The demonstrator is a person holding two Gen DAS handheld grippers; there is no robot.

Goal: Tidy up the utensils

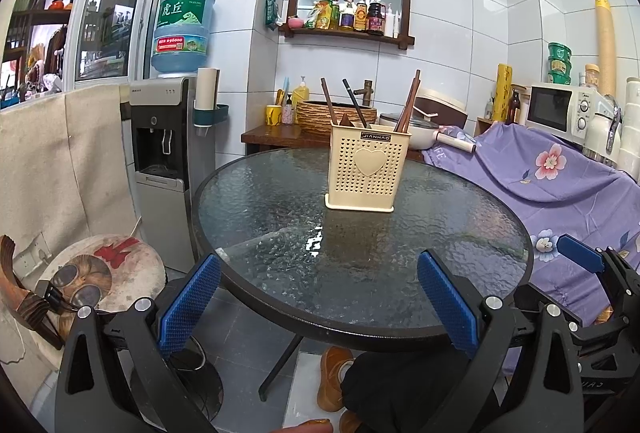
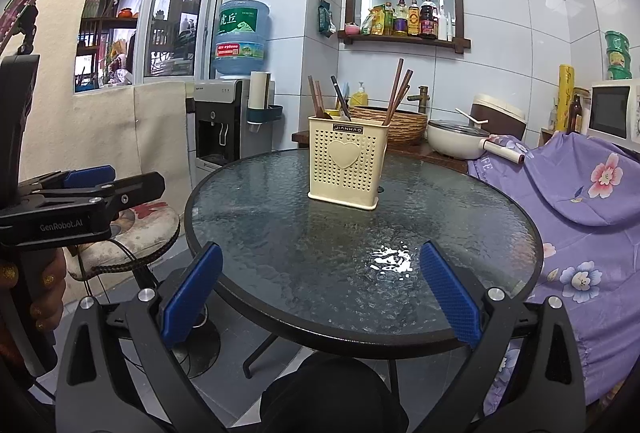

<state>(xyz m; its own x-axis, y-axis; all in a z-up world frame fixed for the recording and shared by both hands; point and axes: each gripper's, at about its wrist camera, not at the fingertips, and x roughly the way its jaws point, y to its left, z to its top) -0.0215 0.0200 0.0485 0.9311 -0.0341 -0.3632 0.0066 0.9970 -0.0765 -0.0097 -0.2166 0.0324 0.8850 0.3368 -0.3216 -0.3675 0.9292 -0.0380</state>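
A cream perforated utensil holder with a heart on its front stands upright on the far half of a round glass table. Several wooden chopsticks and a dark utensil stand in it. My left gripper is open and empty at the table's near edge. My right gripper is open and empty at the near edge too. The holder and its chopsticks also show in the right wrist view, on the table. The left gripper's body shows there at far left.
A cushioned stool stands left of the table, a water dispenser behind it. A purple floral cloth covers furniture on the right. A counter behind holds a woven basket, a pot and a microwave. My legs and shoes are under the table.
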